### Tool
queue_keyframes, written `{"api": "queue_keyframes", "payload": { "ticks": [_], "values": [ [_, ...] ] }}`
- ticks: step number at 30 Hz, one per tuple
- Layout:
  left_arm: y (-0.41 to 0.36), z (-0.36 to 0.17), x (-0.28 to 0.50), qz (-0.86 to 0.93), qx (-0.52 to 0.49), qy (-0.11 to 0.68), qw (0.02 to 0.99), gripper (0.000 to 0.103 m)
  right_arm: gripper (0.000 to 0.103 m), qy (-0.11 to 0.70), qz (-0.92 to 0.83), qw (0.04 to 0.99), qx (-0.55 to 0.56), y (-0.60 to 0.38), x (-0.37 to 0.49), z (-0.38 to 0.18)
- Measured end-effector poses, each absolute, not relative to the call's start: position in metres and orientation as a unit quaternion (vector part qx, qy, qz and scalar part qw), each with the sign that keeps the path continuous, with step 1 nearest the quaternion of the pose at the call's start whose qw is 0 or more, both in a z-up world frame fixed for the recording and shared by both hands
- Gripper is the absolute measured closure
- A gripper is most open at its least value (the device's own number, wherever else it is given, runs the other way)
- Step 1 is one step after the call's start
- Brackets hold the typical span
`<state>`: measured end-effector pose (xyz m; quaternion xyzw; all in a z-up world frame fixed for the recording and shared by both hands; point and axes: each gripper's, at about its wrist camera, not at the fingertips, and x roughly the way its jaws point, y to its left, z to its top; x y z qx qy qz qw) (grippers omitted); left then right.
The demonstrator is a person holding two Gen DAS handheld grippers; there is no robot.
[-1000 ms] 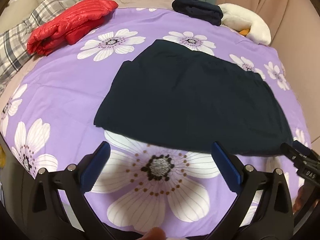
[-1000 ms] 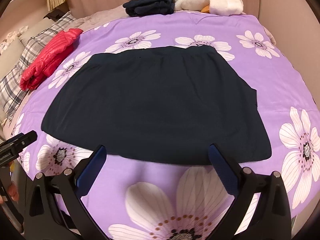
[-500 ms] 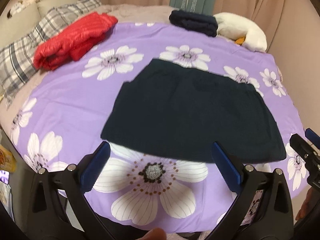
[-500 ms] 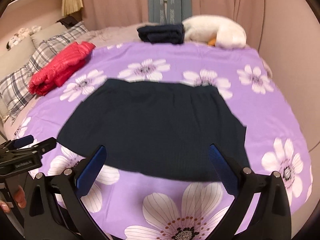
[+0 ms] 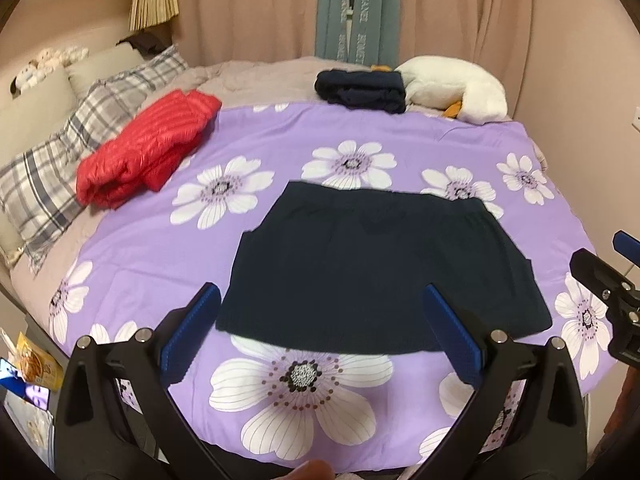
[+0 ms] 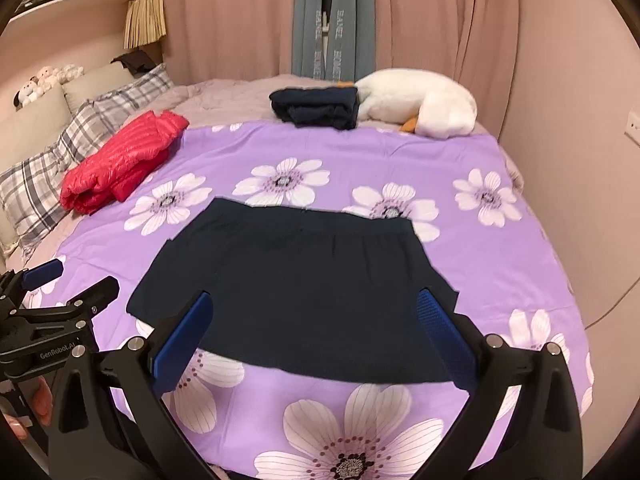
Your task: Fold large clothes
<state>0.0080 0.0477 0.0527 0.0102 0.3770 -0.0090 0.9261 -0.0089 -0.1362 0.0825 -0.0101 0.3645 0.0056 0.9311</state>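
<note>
Left wrist view: the left gripper (image 5: 320, 328) is hovering above the near edge of the bed with its blue-padded fingers (image 5: 191, 332) spread wide, gripping nothing and touching nothing. Between and beyond them the dark navy skirt (image 5: 376, 268) is lying flat on the purple floral bedspread (image 5: 152, 240), waistband toward the far side and hem toward the camera. At far left a plaid pillow (image 5: 60, 168) is resting against the headboard, with a folded red puffer jacket (image 5: 148, 148) just beside it on the bedspread, well apart from the skirt. Farther back, a folded dark garment (image 5: 362, 90) is sitting against a white plush goose (image 5: 452, 88). At the right edge, the right gripper (image 5: 608, 276) is showing partly, apart from the skirt.

Right wrist view: at far left, the left gripper (image 6: 60, 280) is appearing side-on, held off the near-left corner of the skirt (image 6: 304, 280). The right gripper (image 6: 316, 336) is likewise hanging over the hem with its fingers (image 6: 444, 332) set wide apart and empty. Nothing is lying on the skirt. Pink curtains (image 6: 440, 20) are hanging behind the bed.
</note>
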Motion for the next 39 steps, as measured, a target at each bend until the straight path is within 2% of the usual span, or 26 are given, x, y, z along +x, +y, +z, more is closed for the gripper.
{"api": "queue_keyframes", "payload": {
  "ticks": [6, 16, 39],
  "values": [
    [0.039, 0.062, -0.003, -0.014, 0.009, 0.369, 0.929, 0.002, 0.001, 0.342, -0.016, 0.94, 0.0, -0.144, -0.022, 0.088],
    [0.04, 0.025, 0.005, 0.006, 0.009, 0.415, 0.91, 0.002, 0.001, 0.409, -0.027, 0.912, 0.038, -0.158, -0.015, 0.045],
    [0.042, 0.021, 0.001, 0.007, 0.015, 0.416, 0.909, 0.002, 0.001, 0.419, -0.03, 0.907, 0.027, -0.152, -0.013, 0.039]
  ]
}}
